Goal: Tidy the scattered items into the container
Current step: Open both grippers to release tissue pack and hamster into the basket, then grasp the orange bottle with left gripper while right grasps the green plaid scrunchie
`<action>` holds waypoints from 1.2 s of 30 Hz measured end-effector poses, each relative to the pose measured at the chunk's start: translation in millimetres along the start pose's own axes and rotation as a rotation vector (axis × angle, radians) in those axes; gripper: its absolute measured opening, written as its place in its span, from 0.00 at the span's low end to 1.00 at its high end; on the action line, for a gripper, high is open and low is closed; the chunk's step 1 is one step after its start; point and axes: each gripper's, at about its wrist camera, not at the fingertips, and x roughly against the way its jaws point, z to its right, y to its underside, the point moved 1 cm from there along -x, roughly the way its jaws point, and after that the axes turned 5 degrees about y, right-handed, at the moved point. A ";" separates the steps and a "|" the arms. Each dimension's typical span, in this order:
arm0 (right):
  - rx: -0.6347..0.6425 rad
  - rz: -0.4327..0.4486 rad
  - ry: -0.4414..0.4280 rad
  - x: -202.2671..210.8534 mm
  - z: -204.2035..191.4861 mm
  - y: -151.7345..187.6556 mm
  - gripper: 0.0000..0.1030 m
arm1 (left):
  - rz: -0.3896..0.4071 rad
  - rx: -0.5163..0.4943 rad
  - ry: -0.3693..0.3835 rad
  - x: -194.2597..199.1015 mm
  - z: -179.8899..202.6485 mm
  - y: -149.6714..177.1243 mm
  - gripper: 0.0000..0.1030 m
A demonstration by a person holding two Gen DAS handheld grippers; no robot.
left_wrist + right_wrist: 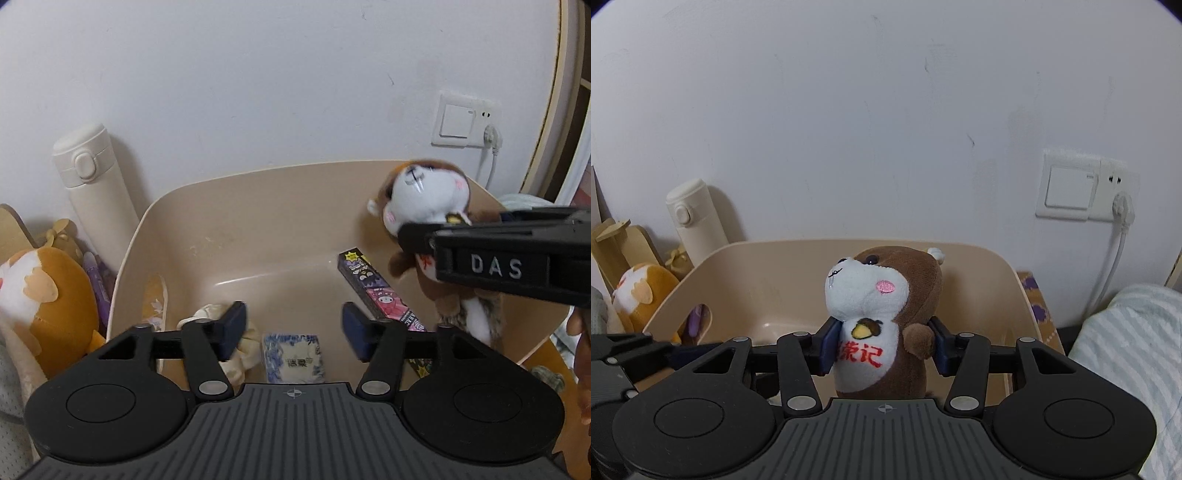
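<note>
A beige plastic bin (258, 206) stands against the wall; it also shows in the right wrist view (768, 273). Inside it lie a purple-and-pink box (376, 291), a blue-and-white packet (293, 356) and a cream cloth (243, 350). My left gripper (293, 328) is open and empty, above the bin's front. My right gripper (882, 347) is shut on a brown-and-white squirrel plush (882, 295) and holds it upright over the bin's right side. In the left wrist view the plush (424, 192) hangs above the bin, with the right gripper (417, 236) reaching in from the right.
A cream flask (92, 184) stands left of the bin by the wall. An orange-and-white plush (48, 302) and a purple pen (98, 288) lie beside the bin's left wall. A wall switch and socket with a white cable (1086, 192) are at the right. A striped cloth (1137, 350) lies at the right.
</note>
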 end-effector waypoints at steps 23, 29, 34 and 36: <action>0.019 0.159 -0.055 106.7 13.2 16.7 0.75 | 0.153 -0.005 0.037 85.3 -13.4 35.4 0.79; 0.013 0.185 -0.052 137.2 21.7 28.6 0.77 | 0.154 0.008 0.032 103.6 -19.3 53.1 0.79; 0.002 0.190 -0.043 154.8 33.0 45.4 0.82 | 0.142 0.020 0.025 111.0 -18.8 74.0 0.80; -0.004 0.187 -0.037 159.0 37.6 54.8 0.82 | 0.130 0.027 0.024 110.4 -18.0 82.9 0.80</action>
